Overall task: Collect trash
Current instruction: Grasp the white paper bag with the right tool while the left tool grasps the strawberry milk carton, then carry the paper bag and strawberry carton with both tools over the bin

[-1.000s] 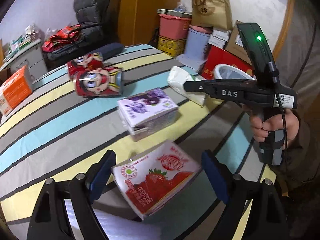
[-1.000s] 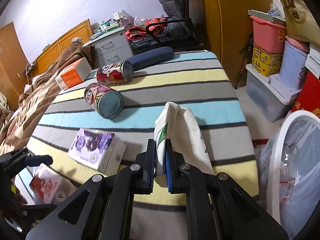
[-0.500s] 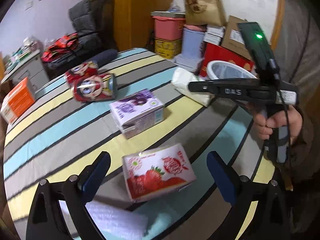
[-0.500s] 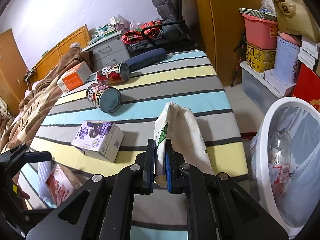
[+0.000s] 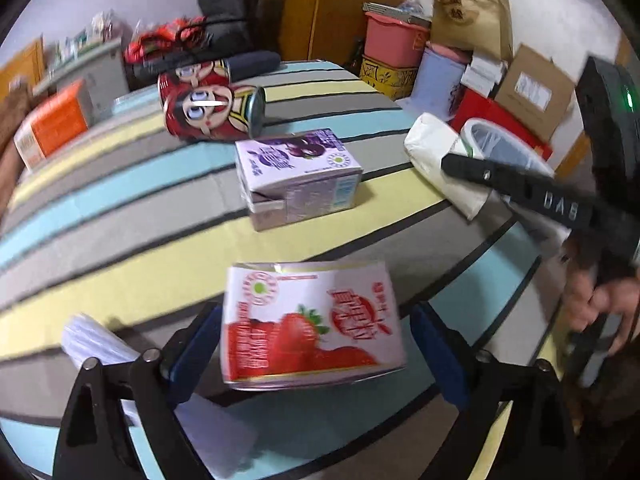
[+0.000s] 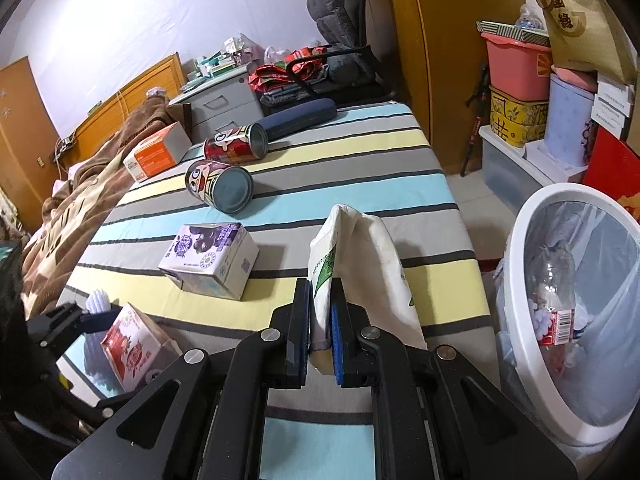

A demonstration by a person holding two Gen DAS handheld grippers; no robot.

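Now left gripper (image 5: 316,344) nearer strawberry carton (image 5: 312,324)

Home bedroom, lived-in. Bed with striped sheet (image 6: 360,168) filled the near ground; brown blanket (image 6: 92,188) bunched at left. Wooden headboard (image 6: 132,96) and grey drawer unit (image 6: 224,100) stood far left. Wardrobe (image 6: 440,40) at far right, stacked storage bins (image 6: 516,68) beside it. Children's stickers showed on the wall.
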